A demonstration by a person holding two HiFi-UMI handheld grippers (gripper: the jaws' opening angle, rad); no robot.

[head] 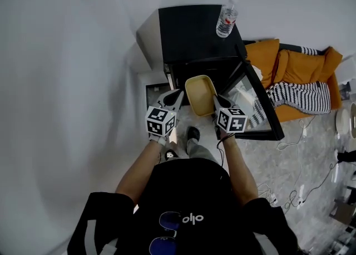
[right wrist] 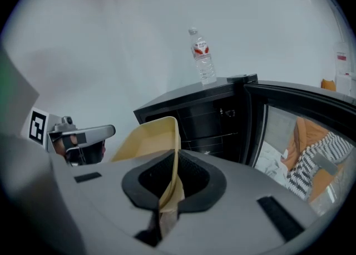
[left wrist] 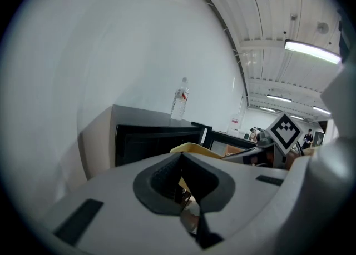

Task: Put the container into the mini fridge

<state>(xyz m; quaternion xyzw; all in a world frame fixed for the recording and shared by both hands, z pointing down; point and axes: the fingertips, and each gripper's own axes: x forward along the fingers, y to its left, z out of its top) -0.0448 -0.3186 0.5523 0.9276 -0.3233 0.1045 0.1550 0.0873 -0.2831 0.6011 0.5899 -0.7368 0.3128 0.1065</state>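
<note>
Left hand-held gripper [head: 173, 99] and right hand-held gripper [head: 221, 103] each pinch an opposite rim of the yellow container [head: 200, 94], so it hangs level between them, just before the open mini fridge [head: 192, 31]. Door [head: 267, 134] swung wide, likely for a straight push in. Bottle [head: 226, 20] stands on top.

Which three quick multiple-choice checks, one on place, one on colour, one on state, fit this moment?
1. Where does the water bottle stand? A) on the mini fridge B) on the floor C) inside the fridge
2. What colour is the container? A) blue B) pale yellow C) red
3. How is the fridge door? A) shut B) open C) taken off

1 A: it stands upright on the fridge's top.
2 B: the container gripped by the left gripper and right gripper is pale yellow.
3 B: the door stands swung out, shelves showing.
</note>
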